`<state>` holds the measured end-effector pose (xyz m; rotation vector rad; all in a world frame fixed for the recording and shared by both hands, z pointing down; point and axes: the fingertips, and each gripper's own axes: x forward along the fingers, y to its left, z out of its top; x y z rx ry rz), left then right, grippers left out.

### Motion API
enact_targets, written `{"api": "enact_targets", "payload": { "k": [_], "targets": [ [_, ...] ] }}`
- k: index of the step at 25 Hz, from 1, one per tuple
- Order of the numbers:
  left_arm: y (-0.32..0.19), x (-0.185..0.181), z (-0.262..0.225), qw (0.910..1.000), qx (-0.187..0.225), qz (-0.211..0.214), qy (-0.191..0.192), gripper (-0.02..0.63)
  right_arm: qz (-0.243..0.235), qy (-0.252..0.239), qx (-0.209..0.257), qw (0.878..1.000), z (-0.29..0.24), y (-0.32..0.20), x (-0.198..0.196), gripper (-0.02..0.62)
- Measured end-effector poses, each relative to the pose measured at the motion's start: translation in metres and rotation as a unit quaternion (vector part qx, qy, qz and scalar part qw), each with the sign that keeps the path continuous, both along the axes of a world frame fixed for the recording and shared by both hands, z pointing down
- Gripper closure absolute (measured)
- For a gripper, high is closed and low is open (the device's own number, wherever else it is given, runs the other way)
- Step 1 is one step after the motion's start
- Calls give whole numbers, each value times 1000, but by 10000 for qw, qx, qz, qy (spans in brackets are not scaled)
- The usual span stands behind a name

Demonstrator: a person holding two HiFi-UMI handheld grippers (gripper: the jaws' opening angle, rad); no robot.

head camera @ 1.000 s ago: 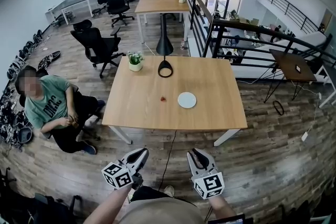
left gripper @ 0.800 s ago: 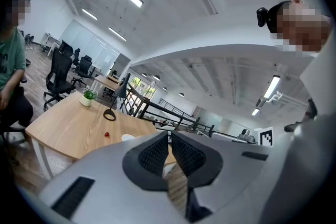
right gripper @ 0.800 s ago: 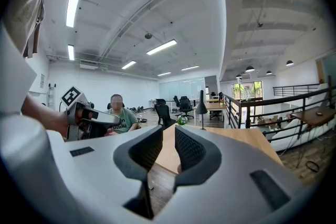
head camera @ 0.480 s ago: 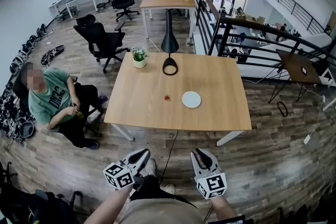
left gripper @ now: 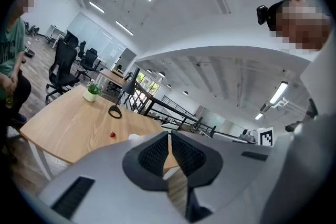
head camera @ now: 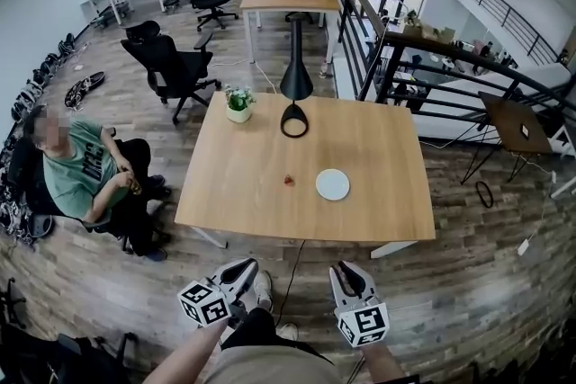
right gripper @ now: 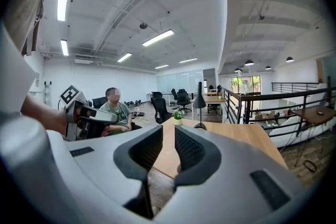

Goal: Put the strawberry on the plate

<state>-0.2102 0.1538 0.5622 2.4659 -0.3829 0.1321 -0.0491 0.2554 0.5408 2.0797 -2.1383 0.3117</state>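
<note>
A small red strawberry (head camera: 289,180) lies near the middle of the wooden table (head camera: 243,166). A round white plate (head camera: 332,184) sits a short way to its right. Both grippers hang over the floor, well short of the table's near edge. My left gripper (head camera: 238,269) has its jaw tips together with nothing between them. My right gripper (head camera: 349,275) has a narrow gap between its pads and holds nothing. In the left gripper view the strawberry (left gripper: 112,134) and plate (left gripper: 134,137) show far ahead, above the gripper (left gripper: 169,136). The right gripper (right gripper: 168,131) points at the table's edge (right gripper: 236,139).
A black lamp (head camera: 294,117) and a small potted plant (head camera: 238,102) stand at the table's far side. A person in a green shirt (head camera: 85,175) sits left of the table. Office chairs (head camera: 175,67) stand behind, and a black railing (head camera: 432,58) runs along the right.
The table has drawn slightly nearer and lower in the head view. Both grippers keep the same place and the same jaw setting.
</note>
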Motion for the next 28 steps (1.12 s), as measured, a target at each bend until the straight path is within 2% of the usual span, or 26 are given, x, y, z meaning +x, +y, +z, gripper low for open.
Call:
{"api": "enact_targets", "payload": {
  "k": [13, 21, 28],
  "targets": [
    [-124, 37, 14, 9998, -167, 108, -49, 603, 129, -38, -391, 9991, 18, -113, 37, 538],
    [-180, 60, 14, 9994, -255, 233, -3, 602, 191, 52, -554, 9983, 11, -168, 57, 537],
    [-226, 73, 21, 9992, -282, 282, 35, 602, 243, 129, -722, 9970, 27, -217, 79, 537]
  ]
}}
